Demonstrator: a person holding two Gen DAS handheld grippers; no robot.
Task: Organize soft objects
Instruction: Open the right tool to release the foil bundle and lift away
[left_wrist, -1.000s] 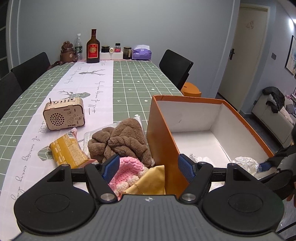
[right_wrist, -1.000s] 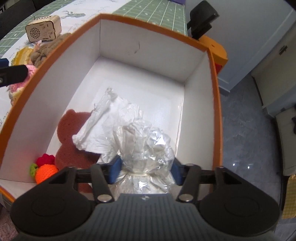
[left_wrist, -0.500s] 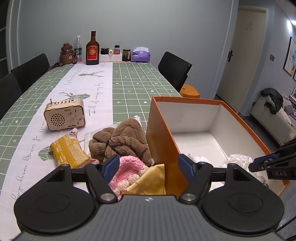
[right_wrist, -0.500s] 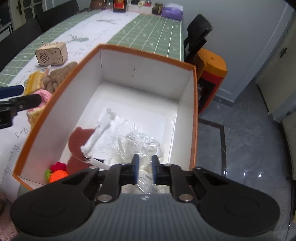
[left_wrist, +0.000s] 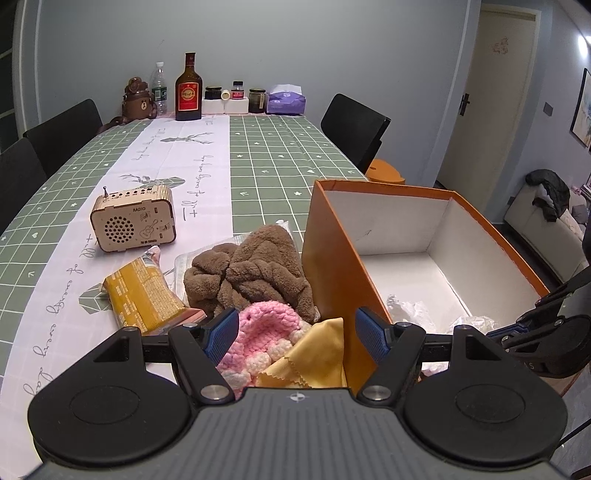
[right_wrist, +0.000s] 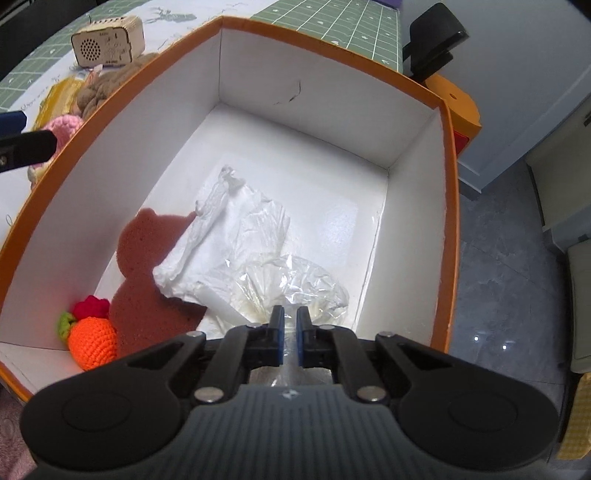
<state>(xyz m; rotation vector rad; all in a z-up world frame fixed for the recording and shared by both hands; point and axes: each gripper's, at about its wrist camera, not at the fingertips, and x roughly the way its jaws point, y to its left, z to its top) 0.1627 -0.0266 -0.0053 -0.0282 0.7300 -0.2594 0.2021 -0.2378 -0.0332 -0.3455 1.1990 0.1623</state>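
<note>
An orange box (left_wrist: 334, 254) with a white inside (right_wrist: 321, 110) stands at the table's right edge. In it lie a clear plastic bag (right_wrist: 295, 284), a white crumpled wrap (right_wrist: 229, 229), a reddish bear-shaped sponge (right_wrist: 147, 266) and crocheted fruit (right_wrist: 92, 341). My right gripper (right_wrist: 290, 332) is shut on the clear plastic bag over the box's near end. My left gripper (left_wrist: 295, 332) is open and empty above a pink crocheted piece (left_wrist: 264, 332) and a yellow cloth (left_wrist: 314, 354). A brown fluffy cloth (left_wrist: 251, 273) lies just beyond them.
A wooden radio (left_wrist: 133, 223) and a yellow snack packet (left_wrist: 142, 295) lie left of the brown cloth. Bottles, jars and a tissue pack (left_wrist: 286, 101) line the table's far end. Black chairs (left_wrist: 354, 129) stand around. The floor (right_wrist: 517, 266) is right of the box.
My right gripper went from open around the plastic bag to shut on it, pulled back, then moved in over the box again. My left gripper stayed put.
</note>
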